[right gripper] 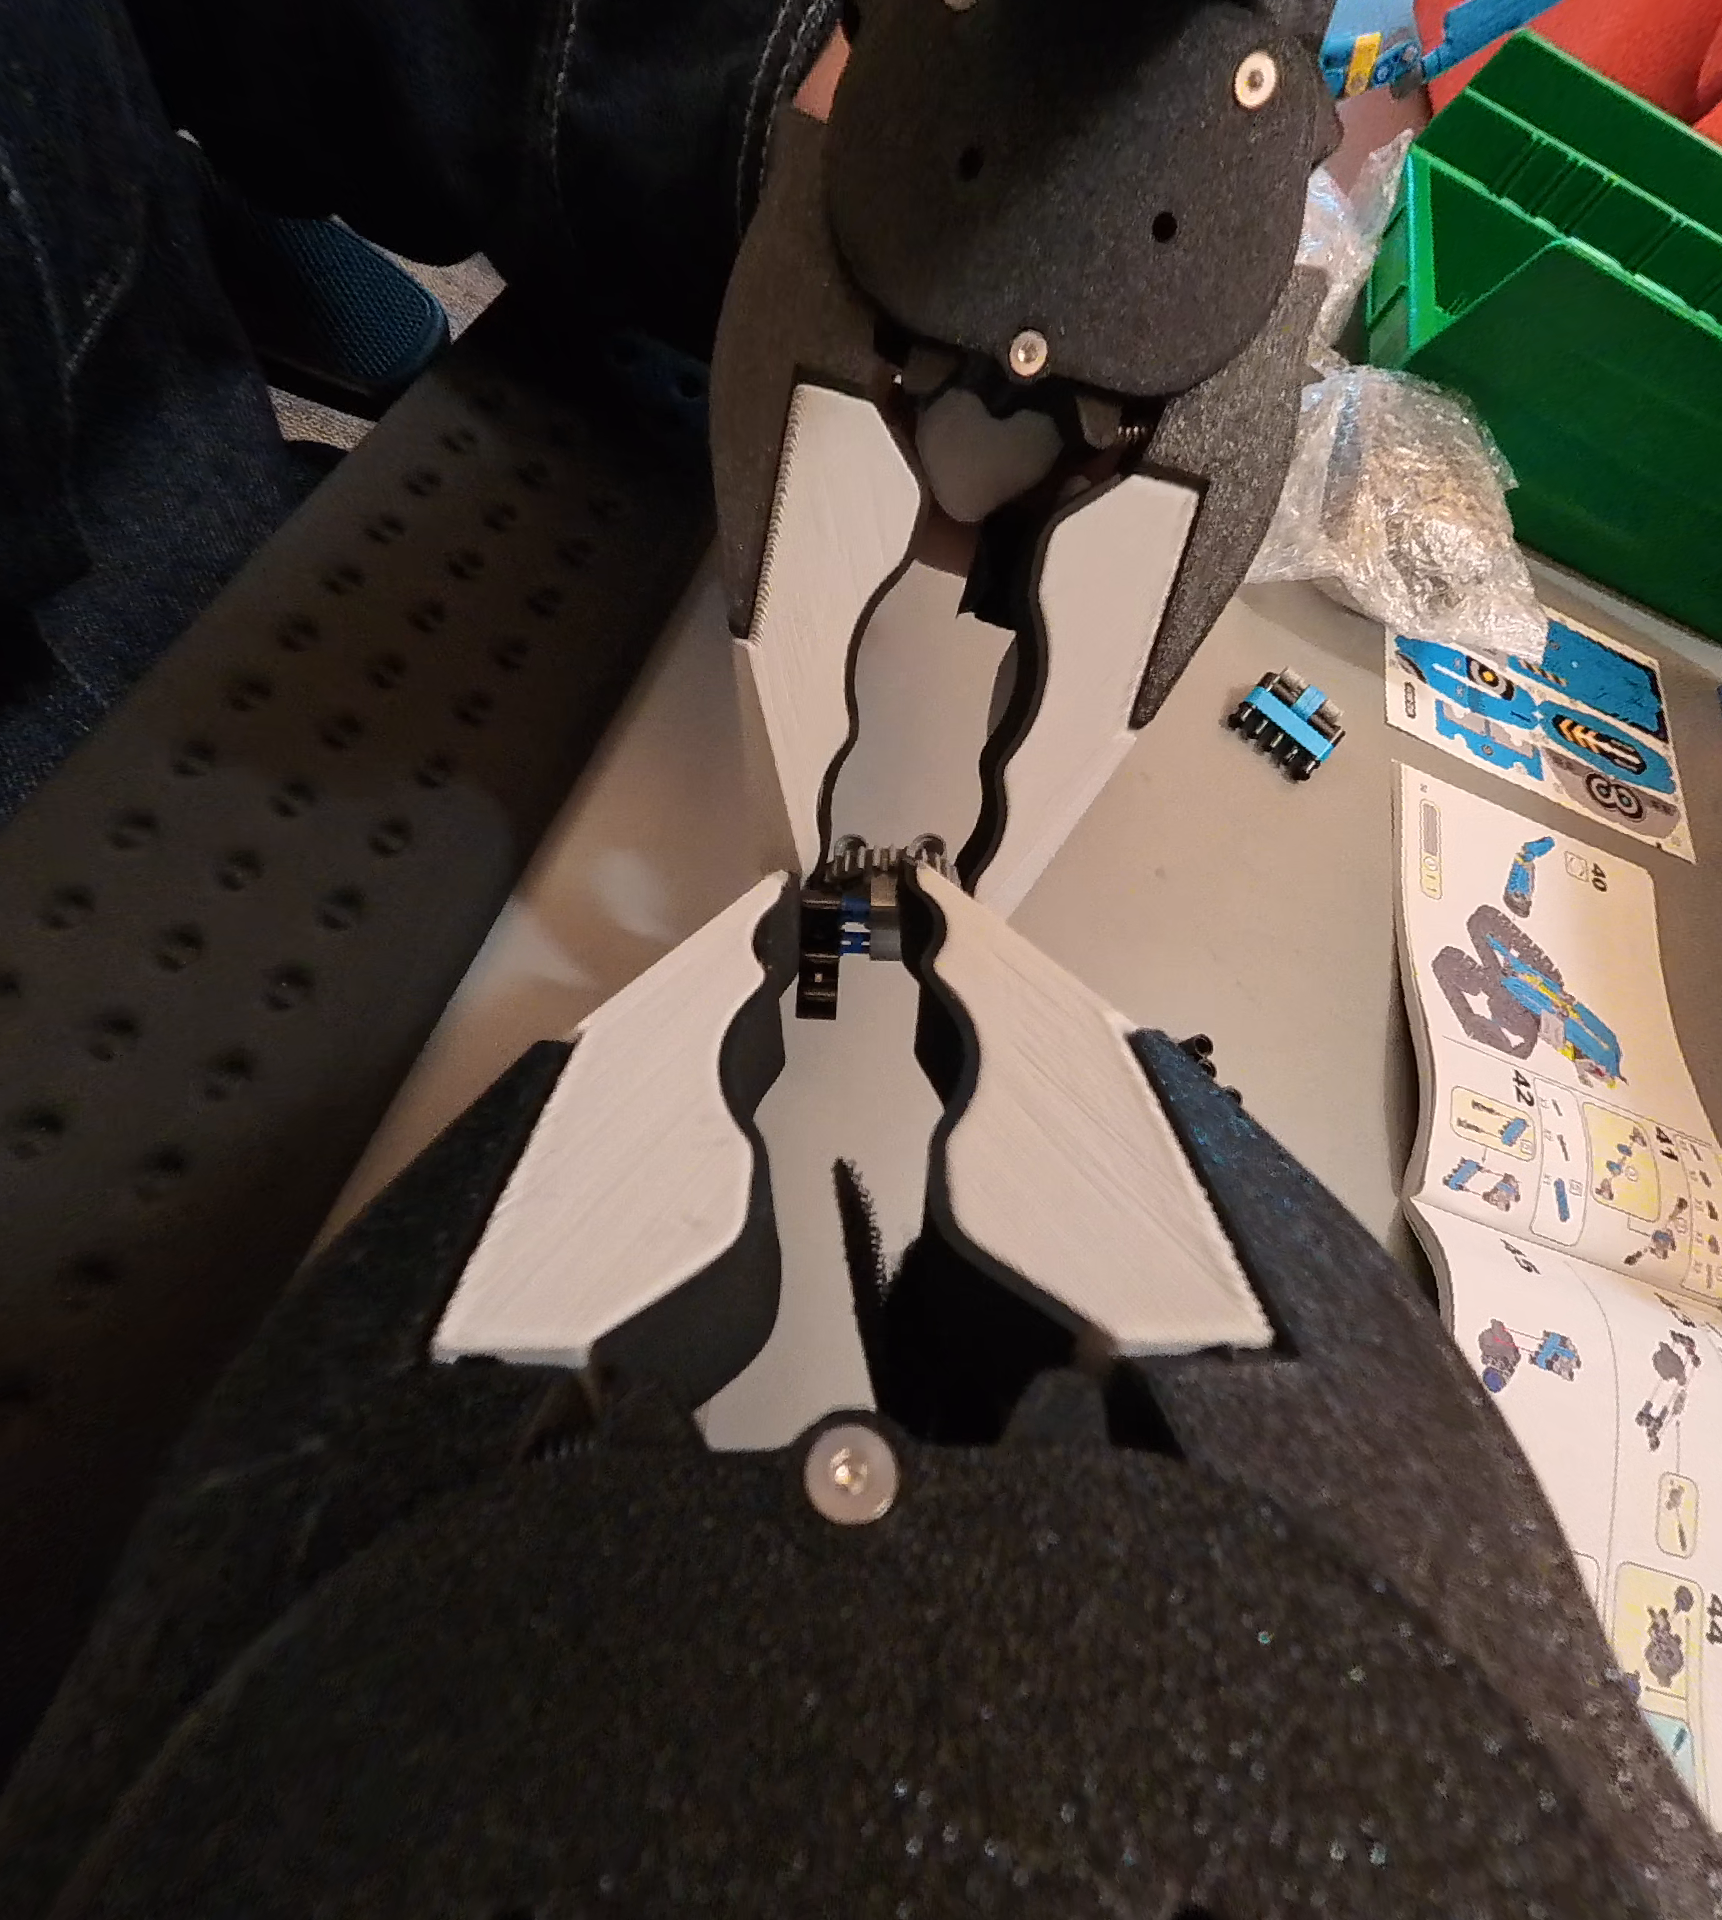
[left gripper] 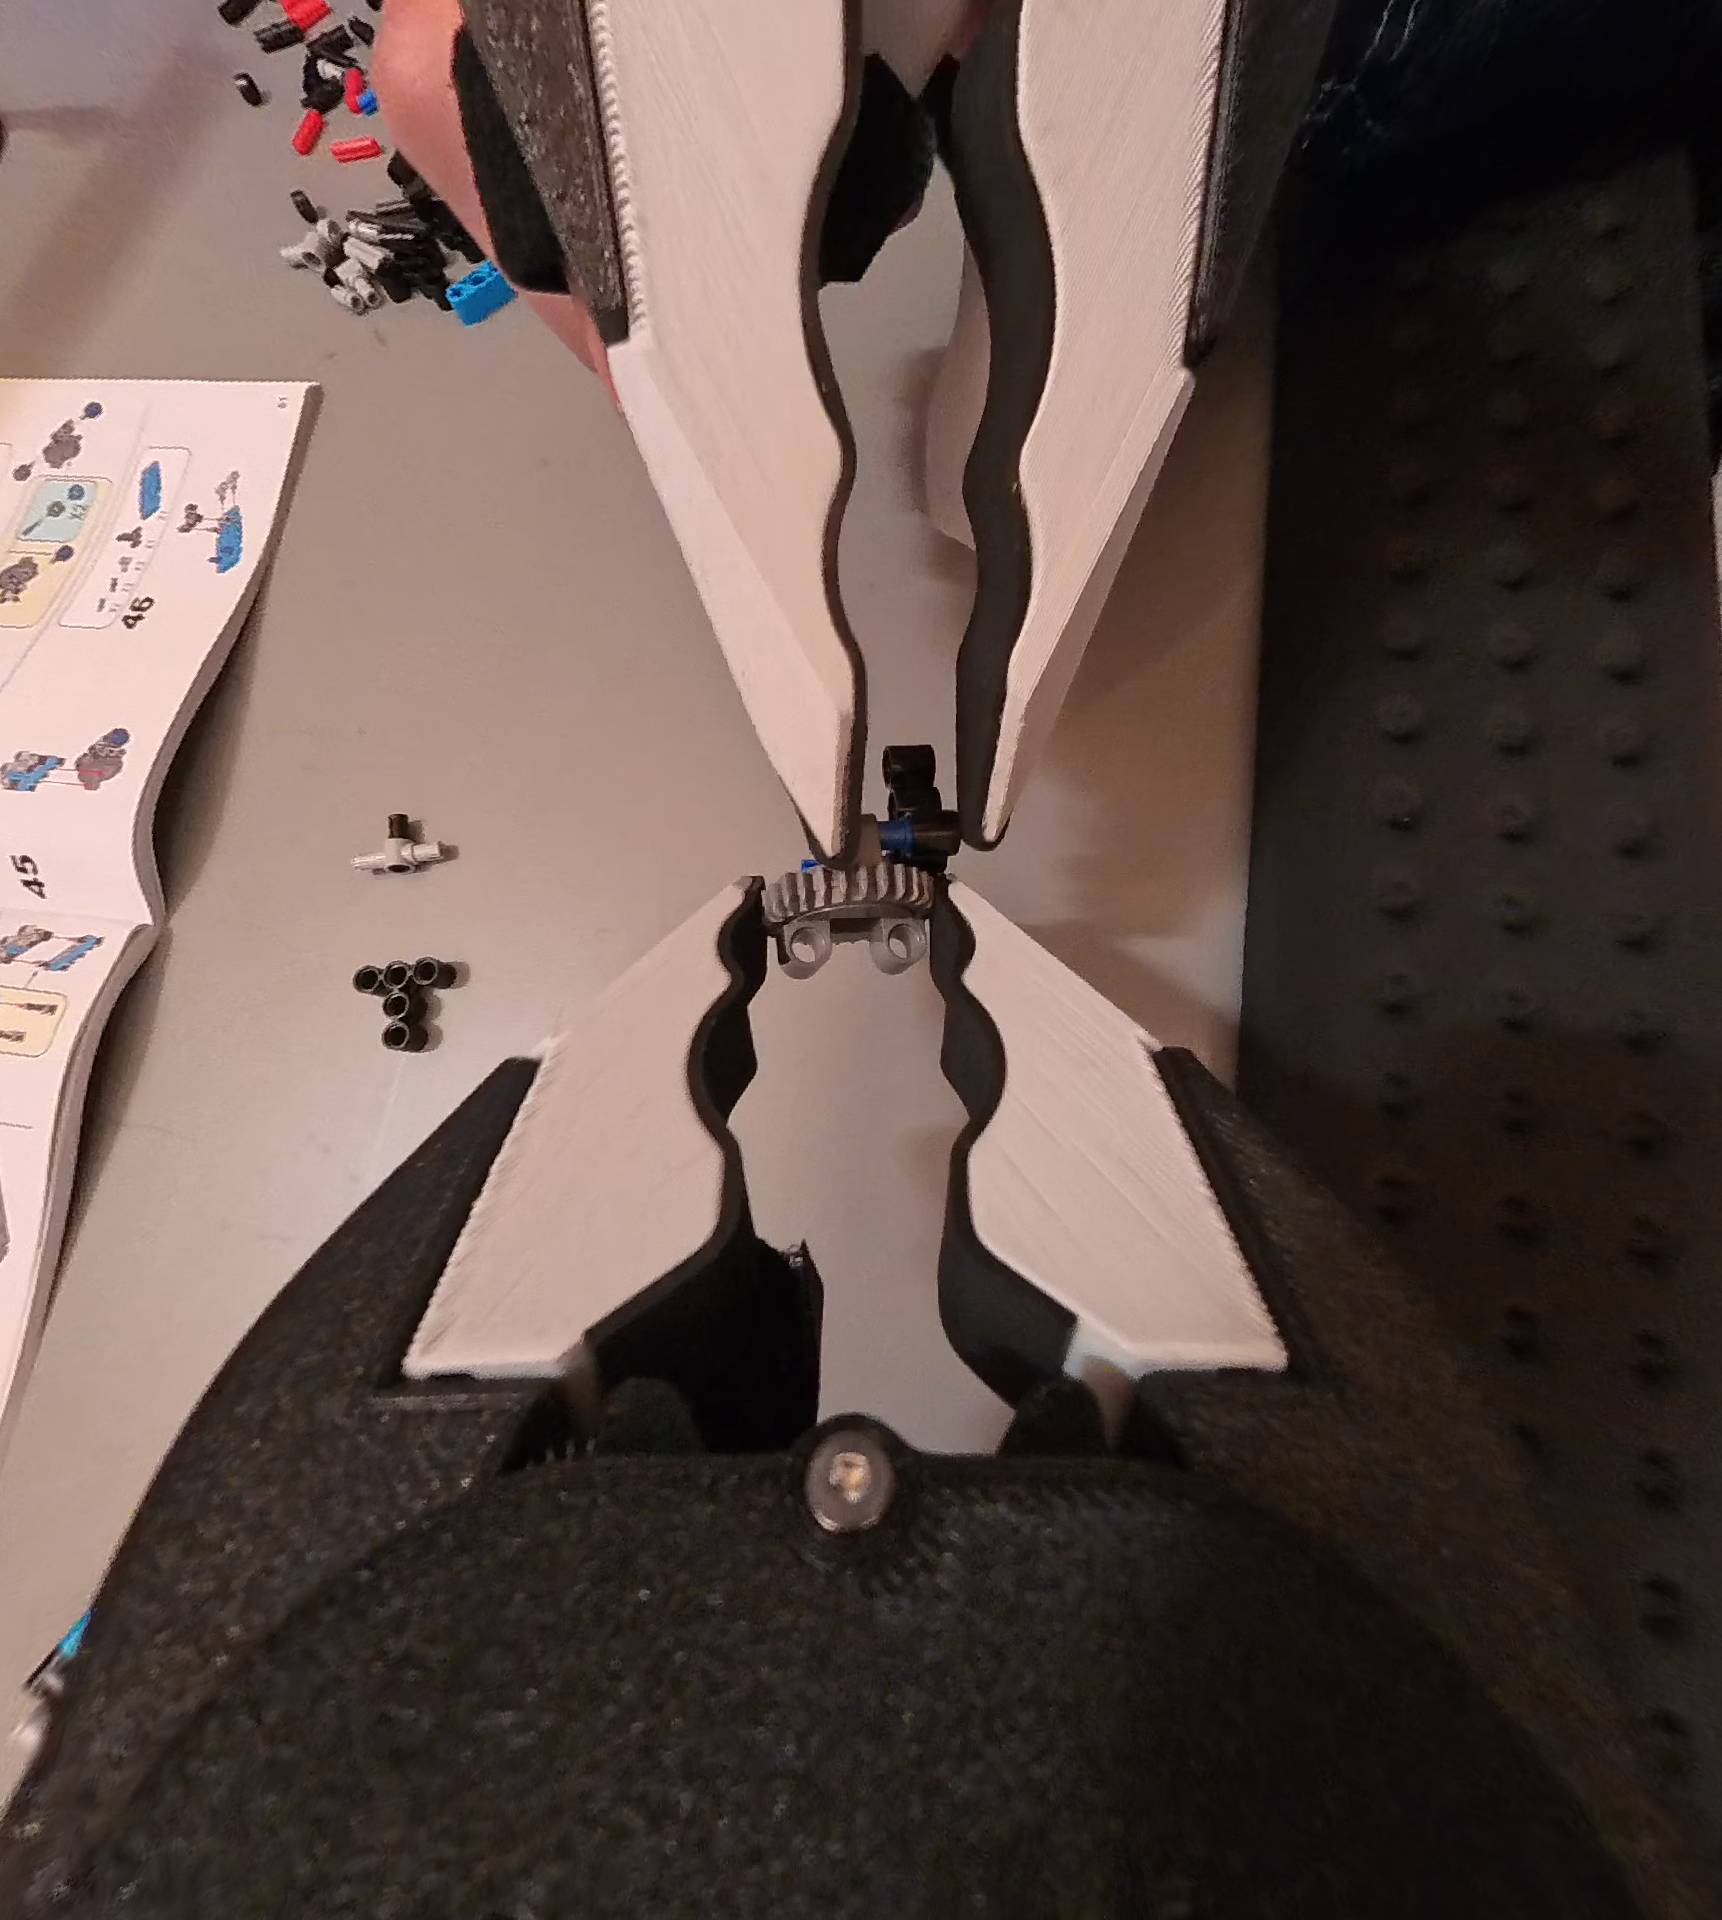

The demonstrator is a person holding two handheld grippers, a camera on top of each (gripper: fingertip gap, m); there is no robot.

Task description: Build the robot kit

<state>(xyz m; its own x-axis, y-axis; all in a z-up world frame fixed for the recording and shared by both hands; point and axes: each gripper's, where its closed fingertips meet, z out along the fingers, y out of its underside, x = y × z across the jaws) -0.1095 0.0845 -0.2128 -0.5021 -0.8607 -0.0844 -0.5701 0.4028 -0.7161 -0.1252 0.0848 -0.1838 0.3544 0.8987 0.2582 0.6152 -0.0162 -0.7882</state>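
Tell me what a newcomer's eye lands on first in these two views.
First, the two white claws meeting tip to tip above the grey table: the left claw pinches a grey toothed gear piece, the right claw a black and blue connector piece. Next, the open instruction booklet beside them, and the green bin behind.

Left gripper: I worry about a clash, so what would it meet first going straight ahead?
The left gripper, shut on the grey gear piece, would almost at once meet the right gripper, whose tips face it holding the black-and-blue piece.
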